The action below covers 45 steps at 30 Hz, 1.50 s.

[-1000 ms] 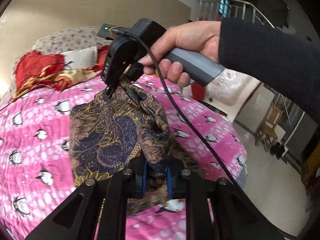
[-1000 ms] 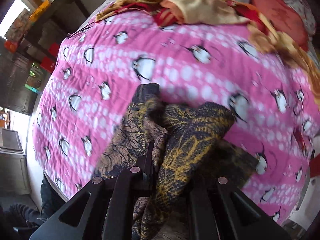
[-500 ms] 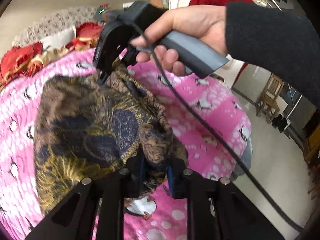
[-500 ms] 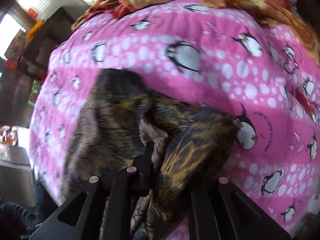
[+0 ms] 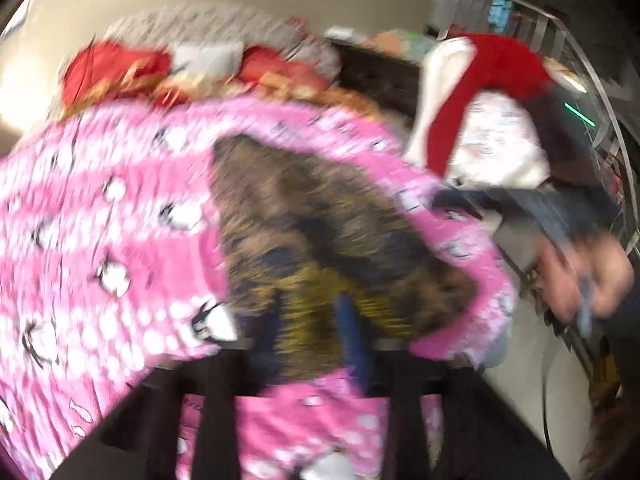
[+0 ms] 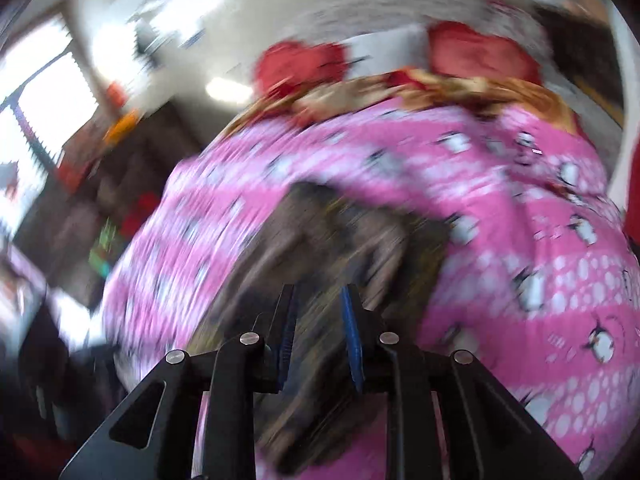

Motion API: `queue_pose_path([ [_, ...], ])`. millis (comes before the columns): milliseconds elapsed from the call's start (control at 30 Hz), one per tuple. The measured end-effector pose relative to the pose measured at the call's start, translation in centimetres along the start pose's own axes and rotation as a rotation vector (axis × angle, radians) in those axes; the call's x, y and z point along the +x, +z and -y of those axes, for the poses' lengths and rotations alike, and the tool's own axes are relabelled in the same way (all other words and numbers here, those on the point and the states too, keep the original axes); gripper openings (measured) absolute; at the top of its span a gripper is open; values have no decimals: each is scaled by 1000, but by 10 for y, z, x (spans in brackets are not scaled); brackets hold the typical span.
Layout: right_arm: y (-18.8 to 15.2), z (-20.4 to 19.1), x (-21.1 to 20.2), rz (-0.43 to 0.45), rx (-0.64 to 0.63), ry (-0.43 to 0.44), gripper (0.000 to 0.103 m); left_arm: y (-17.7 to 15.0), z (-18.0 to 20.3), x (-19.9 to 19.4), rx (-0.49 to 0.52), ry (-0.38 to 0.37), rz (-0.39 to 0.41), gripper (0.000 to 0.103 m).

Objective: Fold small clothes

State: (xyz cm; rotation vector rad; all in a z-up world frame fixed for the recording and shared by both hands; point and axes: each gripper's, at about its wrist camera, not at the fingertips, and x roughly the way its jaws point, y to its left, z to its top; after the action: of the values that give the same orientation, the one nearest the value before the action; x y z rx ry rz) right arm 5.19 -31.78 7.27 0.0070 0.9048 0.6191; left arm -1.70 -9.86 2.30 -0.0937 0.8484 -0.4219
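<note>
Brown-gold cloth now lies flat on the pink quilt, released; left gripper and right gripper both parted, right hand withdrawn to 3 o'clock.

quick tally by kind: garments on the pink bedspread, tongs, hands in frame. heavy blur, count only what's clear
Brown-and-gold patterned garment: 1, lying on the pink penguin bedspread
Tongs: 2, left tongs and right tongs
Hands: 1, the right hand, blurred
Total: 4
The red and gold heap at the head of the bed is too blurred to count.
</note>
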Motion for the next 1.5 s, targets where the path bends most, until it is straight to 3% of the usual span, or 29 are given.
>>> queue_pose_path([
  [100, -40, -17, 24, -27, -45, -94, 28, -13, -16, 35, -52, -6, -92, 4],
  [167, -64, -3, 48, -50, 22, -151, 27, -19, -13, 37, -28, -1, -64, 4],
  [233, -73, -1, 44, 22, 38, -142, 27, -17, -11, 33, -18, 5, -61, 4],
  [367, -53, -5, 29, -7, 85, -145, 27, 5, -15, 13, -64, -9, -4, 6],
  [467, -21, -10, 18, 71, 81, -210, 27, 50, -15, 22, -68, -5, 56, 11],
  [600, 28, 10, 31, 130, 298, -347, 28, 113, -23, 56, -148, 12, 84, 13],
  [733, 64, 32, 64, 157, 439, -408, 31, 161, -31, 102, -166, 101, 79, 29],
  [867, 68, 53, 110, 86, 393, -486, 32, 161, -53, 157, -177, 169, -7, 29],
  [933, 53, 64, 131, 37, 357, -536, 33, 149, -61, 171, -182, 150, -20, 29],
  [1000, 37, 79, 133, 52, 404, -459, 35, 143, -66, 175, -183, 133, 11, 30],
  [1133, 28, 103, 127, 85, 517, -330, 36, 146, -69, 179, -190, 119, -10, 29],
  [1267, 23, 107, 125, 99, 539, -289, 36, 159, -80, 150, -217, 24, -52, 32],
  [1300, 22, 108, 124, 105, 546, -276, 37, 157, -86, 136, -224, 16, -46, 46],
  [1333, 21, 109, 123, 107, 558, -258, 37, 153, -92, 123, -227, 24, -33, 67],
  [1367, 21, 110, 122, 106, 577, -233, 38, 145, -100, 107, -233, 34, -11, 75],
  [1433, 19, 116, 108, 105, 634, -166, 38, 125, -112, 90, -253, -7, -6, 81],
  [1500, 14, 117, 85, 170, 656, -99, 40, 100, -122, 88, -284, -94, -72, 81],
])
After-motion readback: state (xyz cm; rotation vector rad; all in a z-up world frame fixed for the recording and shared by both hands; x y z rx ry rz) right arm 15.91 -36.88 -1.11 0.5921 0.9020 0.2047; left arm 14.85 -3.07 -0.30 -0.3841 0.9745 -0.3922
